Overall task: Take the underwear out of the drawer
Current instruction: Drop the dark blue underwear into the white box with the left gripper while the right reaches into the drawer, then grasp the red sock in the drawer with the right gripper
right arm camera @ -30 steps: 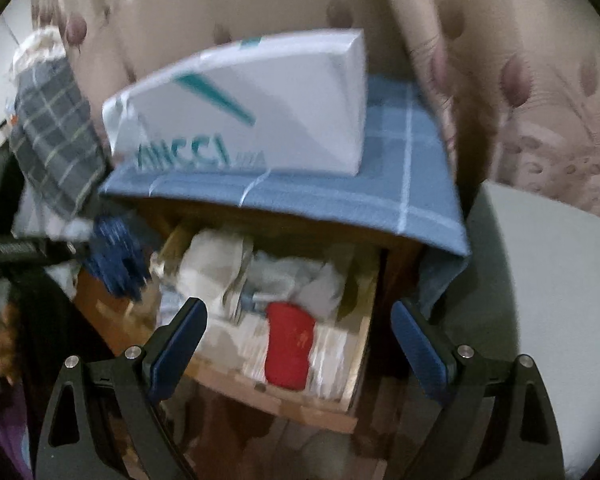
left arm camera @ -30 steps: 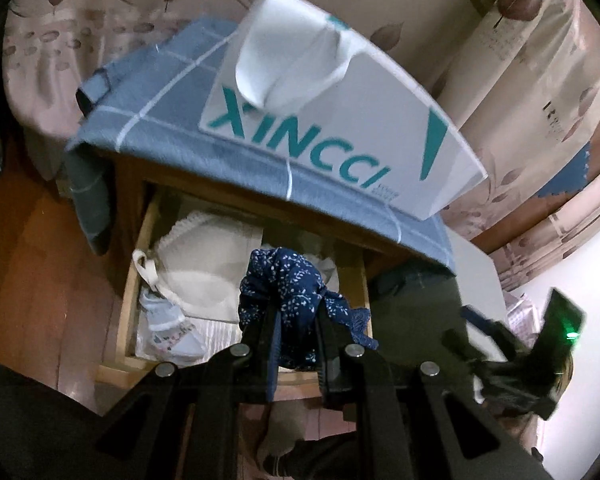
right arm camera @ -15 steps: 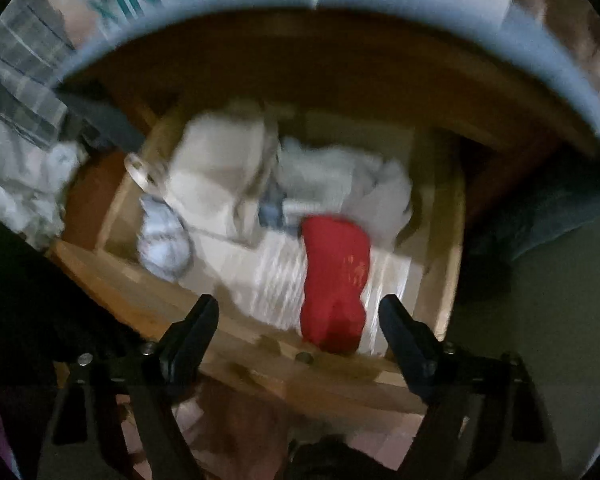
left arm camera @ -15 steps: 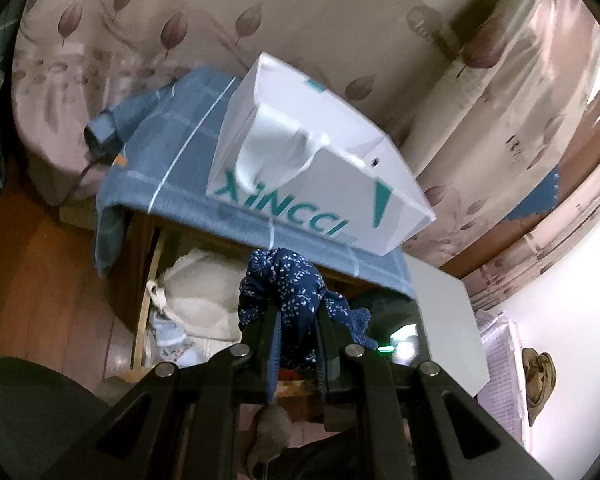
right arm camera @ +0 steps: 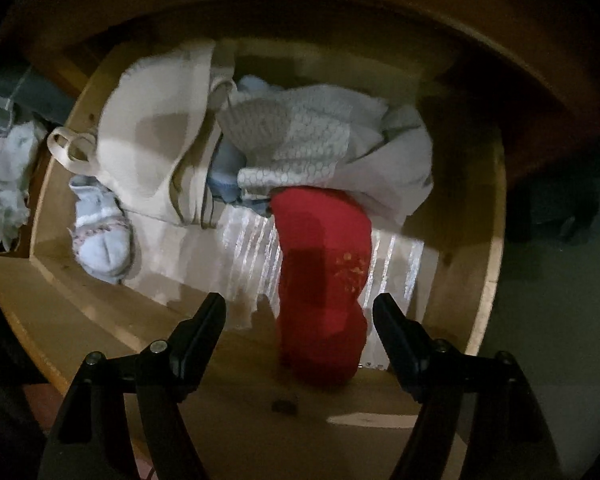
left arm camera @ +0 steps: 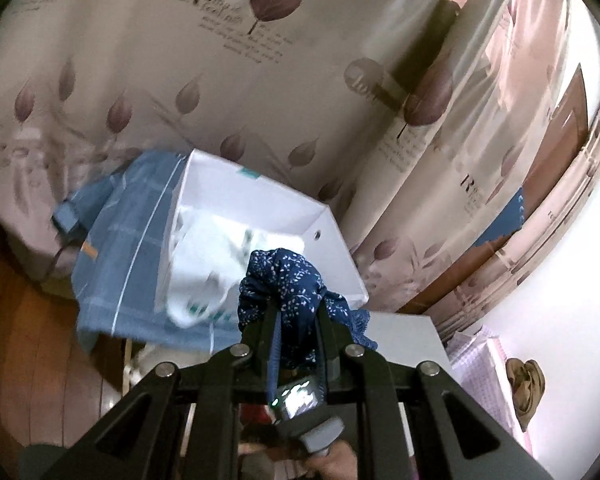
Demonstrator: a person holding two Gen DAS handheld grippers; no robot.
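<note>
Centre frame: left tongs (left arm camera: 296, 320) clamped on navy underwear (left arm camera: 286, 280), out of drawer (right arm camera: 496, 216). Right tongs (right arm camera: 300, 320) wide over red underwear (right arm camera: 324, 276); removal pending.

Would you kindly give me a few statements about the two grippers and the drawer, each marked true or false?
1. The left gripper is shut on the navy floral underwear. True.
2. The right gripper is shut on the red garment. False: its fingers are spread open, either side of the red garment's near end.
3. The red garment lies in the drawer. True.
4. The tissue box sits inside the drawer. False: it stands on the blue checked cloth.
5. A pale blue sock lies to the left of the red garment. True.
</note>
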